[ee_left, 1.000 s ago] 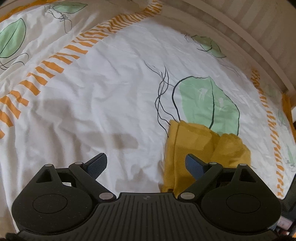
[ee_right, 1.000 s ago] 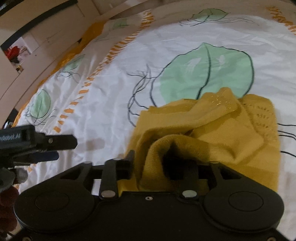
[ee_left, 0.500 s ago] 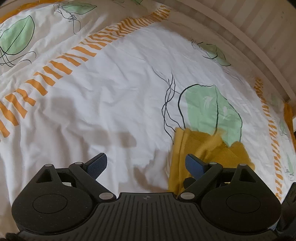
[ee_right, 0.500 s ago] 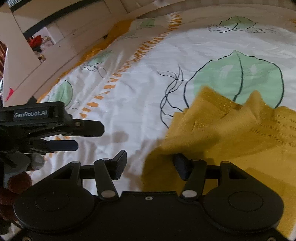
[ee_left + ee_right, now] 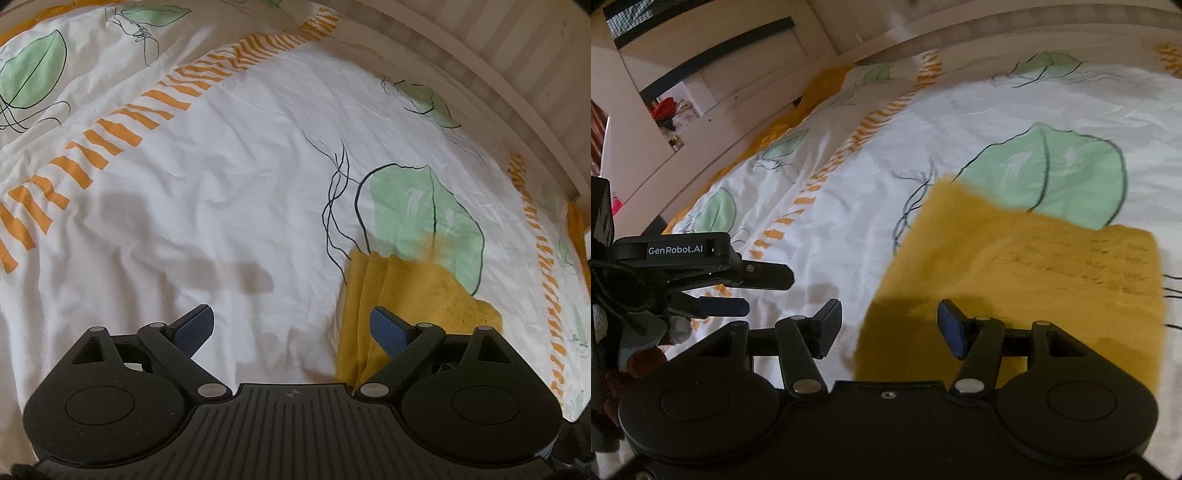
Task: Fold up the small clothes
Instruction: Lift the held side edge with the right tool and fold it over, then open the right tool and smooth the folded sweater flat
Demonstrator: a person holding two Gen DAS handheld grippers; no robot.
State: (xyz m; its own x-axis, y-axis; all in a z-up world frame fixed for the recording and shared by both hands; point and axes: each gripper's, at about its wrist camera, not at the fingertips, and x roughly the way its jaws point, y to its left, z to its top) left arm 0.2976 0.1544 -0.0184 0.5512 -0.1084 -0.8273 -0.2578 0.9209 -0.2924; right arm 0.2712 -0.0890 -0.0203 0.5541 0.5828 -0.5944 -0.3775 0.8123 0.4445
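A bed sheet (image 5: 229, 192), white w/ green leaves and orange dashes, is spread over the whole work area; creases are seen across it. A pale headboard (image 5: 498, 59) is seen along its far edge.

The yellow garment (image 5: 1015, 280) is laid flat on the sheet, partly over a big leaf print, approx. rectangular from the right view, so a fold is judged already made. From the left view, stacked layers are seen at its left edge (image 5: 360, 295).

The left gripper (image 5: 291, 330) is held wide open, nothing gripped, over bare sheet just left of the garment. The right gripper (image 5: 888, 328) is also spread wide and empty, directly above the garment's near left corner, which is shadowed by it.

Risks, as judged:
- If only the top layer is pinched, the stack could be pulled apart and the fold undone.
- Sheet could be caught w/ the garment, since both are soft and the sheet is loose.
- The knit is thin-looking, so drag by one corner could skew the rectangle.
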